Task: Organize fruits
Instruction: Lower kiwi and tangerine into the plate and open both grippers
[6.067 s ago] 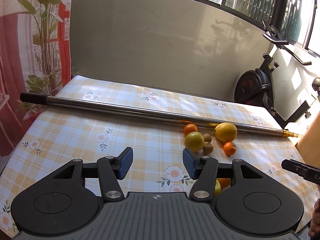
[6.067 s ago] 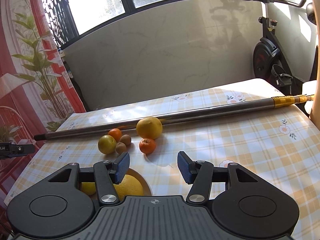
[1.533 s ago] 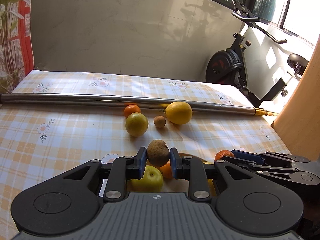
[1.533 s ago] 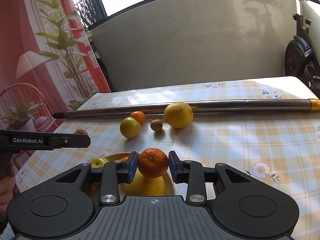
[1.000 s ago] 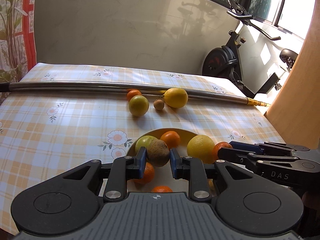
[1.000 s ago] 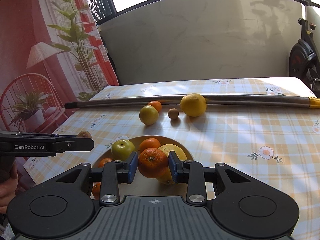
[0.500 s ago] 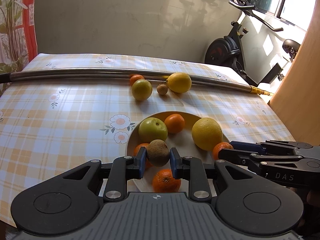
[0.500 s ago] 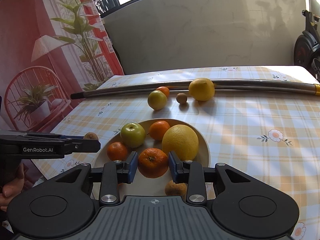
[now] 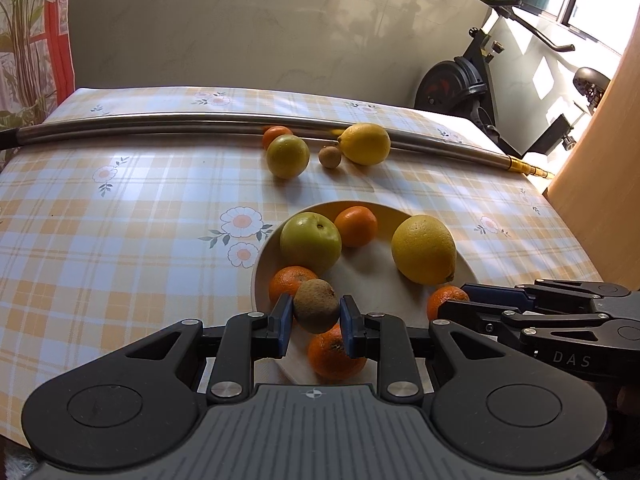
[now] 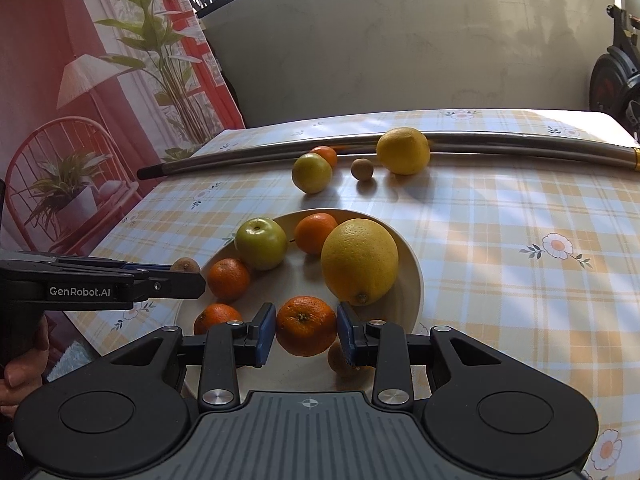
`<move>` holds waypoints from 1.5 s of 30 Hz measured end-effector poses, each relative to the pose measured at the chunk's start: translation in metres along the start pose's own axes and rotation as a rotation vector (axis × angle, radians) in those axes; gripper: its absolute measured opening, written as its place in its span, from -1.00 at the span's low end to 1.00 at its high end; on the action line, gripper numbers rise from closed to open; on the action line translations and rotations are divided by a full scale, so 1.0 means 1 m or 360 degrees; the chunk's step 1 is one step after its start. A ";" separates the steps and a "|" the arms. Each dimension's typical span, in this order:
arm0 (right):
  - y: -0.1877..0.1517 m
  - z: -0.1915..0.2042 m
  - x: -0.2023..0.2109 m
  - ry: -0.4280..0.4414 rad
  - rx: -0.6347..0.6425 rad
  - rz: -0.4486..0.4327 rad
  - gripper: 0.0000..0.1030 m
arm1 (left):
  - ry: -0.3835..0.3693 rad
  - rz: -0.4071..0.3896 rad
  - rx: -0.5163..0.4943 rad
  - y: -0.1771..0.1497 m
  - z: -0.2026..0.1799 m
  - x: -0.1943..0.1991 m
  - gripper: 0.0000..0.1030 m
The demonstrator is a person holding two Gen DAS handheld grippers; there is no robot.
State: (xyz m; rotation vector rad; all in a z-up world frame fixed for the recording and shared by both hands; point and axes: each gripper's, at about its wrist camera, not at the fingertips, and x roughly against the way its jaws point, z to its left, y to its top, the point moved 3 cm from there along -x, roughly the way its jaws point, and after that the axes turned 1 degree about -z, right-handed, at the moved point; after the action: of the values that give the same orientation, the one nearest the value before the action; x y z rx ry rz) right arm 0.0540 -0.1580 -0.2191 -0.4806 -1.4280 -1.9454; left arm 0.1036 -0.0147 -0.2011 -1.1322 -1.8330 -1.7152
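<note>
Left gripper (image 9: 316, 325) clenches a kiwi (image 9: 316, 310) over the plate (image 10: 410, 276); right gripper (image 10: 306, 334) clenches a tangerine (image 10: 306, 330) there too. Dropped onto the crowded fruit, either may roll off onto the counter (image 10: 520, 216).

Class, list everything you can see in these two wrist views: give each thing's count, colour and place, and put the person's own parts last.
plate: one, cream, near table edge
large lemon: one, yellow, on plate
green apple: one, on plate
loose mandarins: three, orange, on plate
far lemon: one, yellow, against the pole
yellow-green citrus: one, by the pole
far mandarin: one, orange, behind it
small kiwi: one, brown, by the pole
metal pole: one, silver, across table
tablecloth: one, checked, floral
exercise bike: one, black, background
left gripper: shut on kiwi
right gripper: shut on mandarin
</note>
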 end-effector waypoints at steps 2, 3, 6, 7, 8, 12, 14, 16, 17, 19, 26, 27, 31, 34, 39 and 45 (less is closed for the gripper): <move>-0.001 0.002 -0.001 0.0004 0.0010 0.0007 -0.40 | 0.0000 0.0006 0.0002 -0.001 0.000 -0.002 -0.49; -0.002 0.003 -0.001 0.0006 0.0020 0.0012 -0.40 | 0.0002 0.0010 0.0003 -0.001 -0.001 -0.002 -0.49; -0.002 0.004 0.000 -0.0003 0.0031 0.0003 -0.40 | 0.0007 0.0011 0.0004 0.000 0.000 -0.004 -0.49; -0.002 0.004 0.001 -0.0009 0.0027 -0.0008 -0.40 | 0.0008 0.0011 0.0006 0.000 0.000 -0.004 -0.49; -0.002 0.002 0.003 -0.0015 0.0020 -0.0022 -0.40 | 0.0009 0.0009 0.0010 0.000 0.001 -0.004 -0.49; -0.001 -0.004 0.004 -0.0036 -0.0013 -0.0041 -0.40 | 0.0026 0.0013 0.0005 -0.001 0.001 -0.006 -0.49; -0.001 -0.007 0.004 -0.0052 -0.0030 -0.0049 -0.40 | 0.0029 0.0017 0.0000 -0.001 0.000 -0.007 -0.49; -0.001 -0.011 0.004 -0.0065 -0.0049 -0.0058 -0.40 | 0.0025 0.0019 -0.0003 -0.002 0.000 -0.008 -0.49; -0.001 -0.013 0.004 -0.0074 -0.0055 -0.0065 -0.40 | 0.0025 0.0020 -0.0004 -0.001 0.000 -0.008 -0.49; 0.000 -0.014 0.005 -0.0089 -0.0057 -0.0073 -0.40 | 0.0028 0.0022 -0.0002 -0.001 0.000 -0.009 -0.49; 0.001 -0.015 0.007 -0.0118 -0.0053 -0.0112 -0.40 | 0.0033 0.0027 0.0008 -0.002 0.001 -0.010 -0.49; 0.001 -0.015 0.008 -0.0119 -0.0053 -0.0124 -0.40 | 0.0034 0.0026 0.0011 -0.002 0.002 -0.010 -0.49; 0.003 -0.016 0.007 -0.0151 -0.0044 -0.0128 -0.40 | 0.0040 0.0030 0.0017 -0.002 0.002 -0.011 -0.49; 0.001 -0.019 0.004 -0.0203 -0.0050 -0.0101 -0.40 | 0.0043 0.0033 0.0016 -0.002 0.002 -0.012 -0.49; -0.001 -0.021 0.004 -0.0209 -0.0060 -0.0096 -0.40 | 0.0049 0.0039 0.0006 -0.003 0.001 -0.013 -0.49; -0.001 -0.022 0.003 -0.0212 -0.0069 -0.0091 -0.38 | 0.0060 0.0049 0.0007 -0.003 0.002 -0.017 -0.49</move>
State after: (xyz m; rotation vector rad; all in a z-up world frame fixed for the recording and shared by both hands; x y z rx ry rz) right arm 0.0532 -0.1795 -0.2254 -0.6049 -1.4992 -2.0262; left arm 0.1113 -0.0176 -0.2159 -1.1128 -1.7866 -1.7032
